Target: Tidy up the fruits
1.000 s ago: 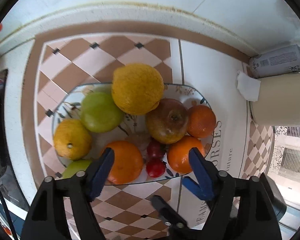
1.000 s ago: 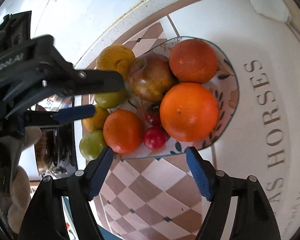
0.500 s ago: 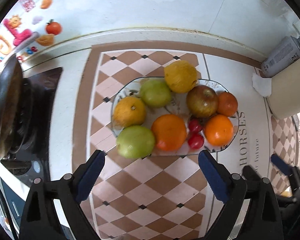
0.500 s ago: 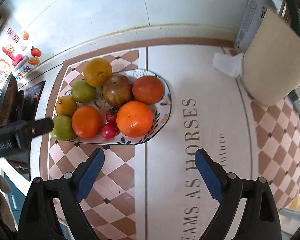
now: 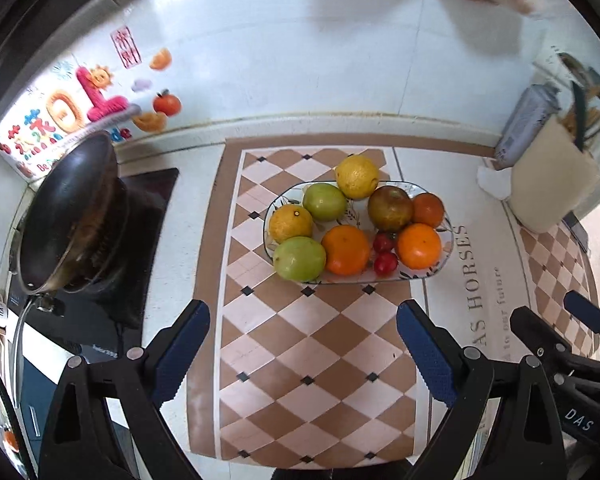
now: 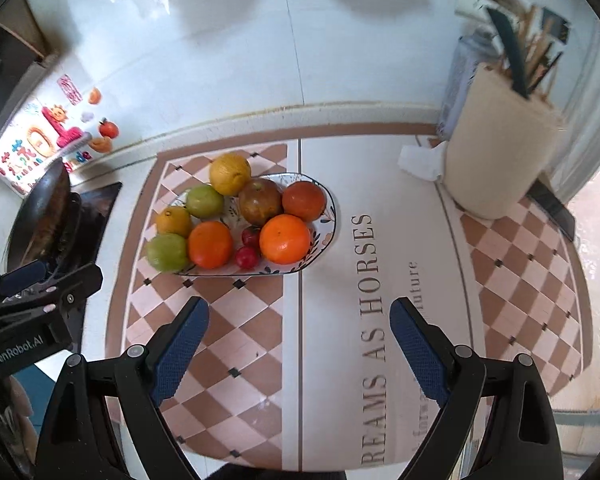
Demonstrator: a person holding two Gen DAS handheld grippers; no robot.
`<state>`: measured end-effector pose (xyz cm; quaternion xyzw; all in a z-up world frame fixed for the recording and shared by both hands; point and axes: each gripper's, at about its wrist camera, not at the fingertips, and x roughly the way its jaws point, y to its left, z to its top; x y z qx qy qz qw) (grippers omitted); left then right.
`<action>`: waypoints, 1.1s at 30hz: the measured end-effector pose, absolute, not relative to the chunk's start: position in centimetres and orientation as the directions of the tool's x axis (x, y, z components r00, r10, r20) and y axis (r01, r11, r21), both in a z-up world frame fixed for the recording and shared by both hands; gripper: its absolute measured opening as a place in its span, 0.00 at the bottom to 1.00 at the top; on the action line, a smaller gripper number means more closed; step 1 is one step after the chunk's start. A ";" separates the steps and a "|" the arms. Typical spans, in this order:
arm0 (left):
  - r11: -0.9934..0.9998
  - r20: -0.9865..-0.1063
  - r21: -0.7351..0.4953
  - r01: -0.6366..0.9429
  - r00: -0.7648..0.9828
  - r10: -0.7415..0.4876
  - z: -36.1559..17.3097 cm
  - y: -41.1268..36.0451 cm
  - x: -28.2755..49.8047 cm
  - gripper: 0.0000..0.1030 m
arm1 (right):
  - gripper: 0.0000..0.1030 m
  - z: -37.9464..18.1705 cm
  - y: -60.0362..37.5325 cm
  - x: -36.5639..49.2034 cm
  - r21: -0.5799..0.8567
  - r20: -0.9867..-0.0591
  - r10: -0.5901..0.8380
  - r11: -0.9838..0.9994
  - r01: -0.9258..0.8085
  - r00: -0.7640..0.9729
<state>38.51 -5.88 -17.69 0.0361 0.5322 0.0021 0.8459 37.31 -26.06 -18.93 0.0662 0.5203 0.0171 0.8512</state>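
A patterned oval plate (image 5: 448, 262) (image 6: 329, 222) lies on a checked mat, loaded with fruit: oranges (image 5: 347, 250) (image 6: 285, 239), green fruits (image 5: 299, 258) (image 6: 167, 252), yellow citrus (image 5: 357, 176) (image 6: 229, 173), a brownish apple (image 5: 390, 208) (image 6: 260, 201) and small red fruits (image 5: 385, 263) (image 6: 247, 257). My left gripper (image 5: 303, 326) hovers above the mat, well short of the plate, jaws open and empty. My right gripper (image 6: 299, 322) hangs open and empty too, to the plate's near right. The right gripper also shows at the left wrist view's lower right (image 5: 580, 344).
A dark wok (image 5: 66, 212) sits on a black stove at the left. A cream utensil holder (image 6: 500, 152), a grey can (image 5: 526, 124) and a crumpled tissue (image 6: 422, 160) stand at the back right. A white tiled wall with stickers (image 5: 64, 108) runs behind.
Both grippers have lifted up and pulled back from the plate, and their jaws have spread wider. The fruit on the plate has stayed where it was.
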 end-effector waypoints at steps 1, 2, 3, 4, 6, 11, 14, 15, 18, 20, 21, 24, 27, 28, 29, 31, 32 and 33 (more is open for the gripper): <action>0.997 -0.894 0.061 0.037 0.446 0.038 -17.1 -5.7 37.6 0.93 | 0.91 -18.3 -26.0 36.4 0.131 -0.878 0.096 0.990 0.043 0.469; 0.998 -0.889 0.058 0.039 0.457 0.034 -16.5 -5.5 36.8 0.93 | 0.91 -17.5 -25.8 35.4 0.136 -0.871 0.098 0.990 0.046 0.481; 0.998 -0.884 0.053 0.042 0.466 0.028 -15.9 -5.3 36.1 0.93 | 0.91 -17.1 -25.7 34.7 0.137 -0.868 0.097 0.989 0.047 0.488; 0.998 -0.879 0.050 0.045 0.475 0.023 -15.3 -5.1 35.4 0.93 | 0.91 -16.5 -25.5 33.6 0.138 -0.862 0.094 0.989 0.052 0.498; 0.998 -0.865 0.047 0.049 0.501 0.016 -14.0 -4.6 33.5 0.93 | 0.91 -15.1 -25.2 31.7 0.140 -0.849 0.092 0.989 0.054 0.520; 0.997 -0.841 0.036 0.067 0.541 -0.006 -11.6 -3.9 29.6 0.93 | 0.92 -11.4 -24.3 26.4 0.124 -0.809 0.065 0.990 0.062 0.584; 0.996 -0.828 0.030 0.078 0.561 -0.019 -10.2 -3.5 27.0 0.93 | 0.95 -9.5 -24.0 23.9 0.122 -0.787 0.057 0.990 0.065 0.614; 0.996 -0.824 0.028 0.079 0.566 -0.021 -9.7 -3.5 26.3 0.93 | 0.95 -8.8 -24.0 22.9 0.123 -0.779 0.057 0.990 0.064 0.624; 0.996 -0.808 0.021 0.082 0.588 -0.031 -8.2 -3.3 24.5 0.93 | 0.96 -6.8 -23.7 20.4 0.114 -0.761 0.053 0.992 0.053 0.646; 0.997 -0.795 0.024 0.077 0.606 -0.027 -7.2 -3.3 23.1 0.93 | 0.96 -5.4 -23.7 18.7 0.101 -0.744 0.047 0.994 0.043 0.666; 0.997 -0.787 0.025 0.075 0.617 -0.027 -6.7 -3.4 22.4 0.93 | 0.96 -4.9 -23.7 18.2 0.099 -0.738 0.047 0.994 0.040 0.673; 0.998 -0.765 0.033 0.062 0.644 -0.015 -5.2 -3.6 20.4 0.93 | 0.96 -3.2 -24.0 16.2 0.096 -0.717 0.053 0.995 0.023 0.695; 0.998 -0.756 0.028 0.053 0.655 -0.014 -4.1 -3.8 18.9 0.93 | 0.96 -1.7 -24.3 14.5 0.102 -0.704 0.069 0.995 0.004 0.707; 0.998 -0.755 0.022 0.051 0.656 -0.017 -3.9 -3.7 18.5 0.93 | 0.96 -1.2 -24.4 14.0 0.105 -0.700 0.076 0.994 -0.003 0.710; 0.999 -0.753 0.018 0.047 0.657 -0.017 -3.6 -3.7 18.0 0.93 | 0.96 -0.8 -24.6 13.4 0.109 -0.693 0.082 0.994 -0.009 0.716; 0.999 -0.750 0.014 0.040 0.662 -0.016 -3.1 -3.8 17.2 0.93 | 0.97 0.0 -24.8 12.5 0.108 -0.683 0.084 0.994 -0.013 0.725; 0.999 -0.747 0.015 0.038 0.664 -0.015 -3.0 -3.9 16.9 0.93 | 0.97 0.3 -24.8 12.0 0.110 -0.680 0.087 0.994 -0.016 0.728; 0.999 -0.744 0.015 0.035 0.668 -0.012 -2.7 -3.9 16.5 0.93 | 0.97 0.6 -25.0 11.6 0.115 -0.677 0.092 0.993 -0.019 0.730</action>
